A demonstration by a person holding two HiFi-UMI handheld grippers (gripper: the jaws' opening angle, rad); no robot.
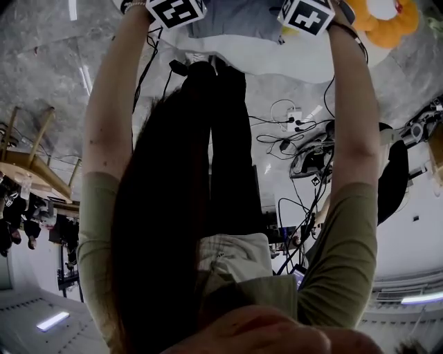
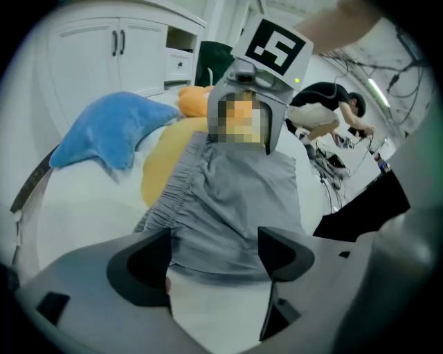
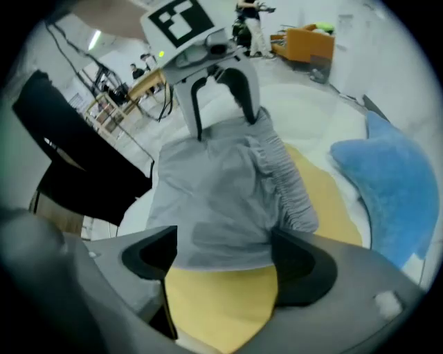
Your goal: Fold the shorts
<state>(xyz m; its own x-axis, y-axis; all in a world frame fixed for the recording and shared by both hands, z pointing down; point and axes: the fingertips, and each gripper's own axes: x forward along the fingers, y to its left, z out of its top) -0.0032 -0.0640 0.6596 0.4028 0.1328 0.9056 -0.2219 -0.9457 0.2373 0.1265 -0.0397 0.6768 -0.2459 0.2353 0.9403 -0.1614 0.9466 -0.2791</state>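
Observation:
The grey shorts (image 2: 235, 200) lie folded and flat, elastic waistband (image 2: 169, 193) along one side, on a white padded surface (image 2: 76, 207). My left gripper (image 2: 214, 252) hovers over one end of them, jaws wide open, cloth edge below and untouched. My right gripper (image 3: 221, 256) stands open over the opposite end of the shorts (image 3: 221, 200), which there rests on a yellow cushion (image 3: 221, 301). Each gripper shows in the other's view, the right gripper (image 2: 252, 90) and the left gripper (image 3: 214, 76). In the head view only the two marker cubes (image 1: 176, 10) (image 1: 309, 14) and a strip of shorts (image 1: 239, 17) show.
A blue star-shaped pillow (image 2: 104, 138) and an orange plush (image 2: 194, 100) lie beside the shorts. White cabinets (image 2: 118, 48) stand behind. Cables (image 1: 291, 131) and equipment lie on the floor past the surface's edge. A black cloth (image 3: 76, 159) hangs at that side.

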